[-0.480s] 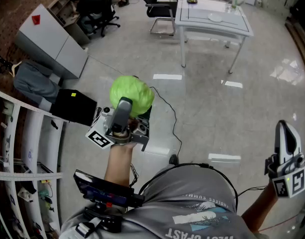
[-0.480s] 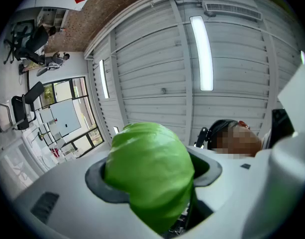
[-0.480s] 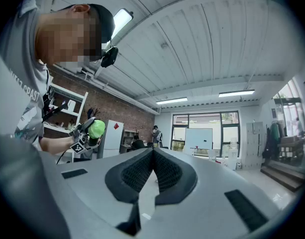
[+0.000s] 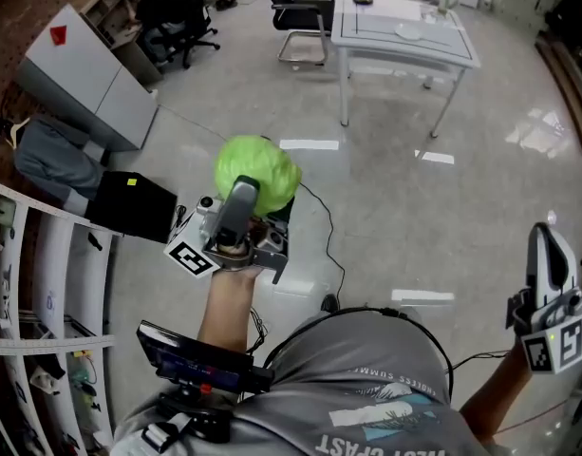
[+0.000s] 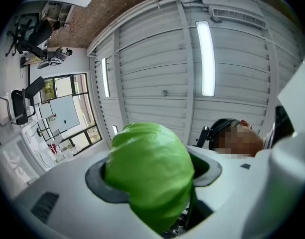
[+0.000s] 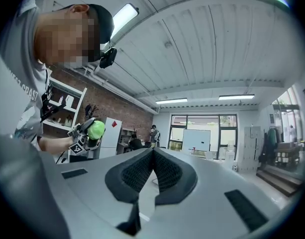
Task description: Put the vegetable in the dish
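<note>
A round green cabbage is clamped in my left gripper, held up in front of the person's chest over the floor. In the left gripper view the cabbage fills the space between the wide-set jaws of the left gripper, which tilts up toward the ceiling. My right gripper hangs at the lower right with nothing in it; in its own view the right gripper has its pads pressed together. Far off, a pale dish lies on a white table.
A grey cabinet and a black box stand at the left, with white shelves along the left edge. Office chairs stand by the white table. A black cable runs across the glossy floor.
The cabbage in my left gripper sits slightly higher in the head view; the grip is the same. My right gripper has stayed in place.
</note>
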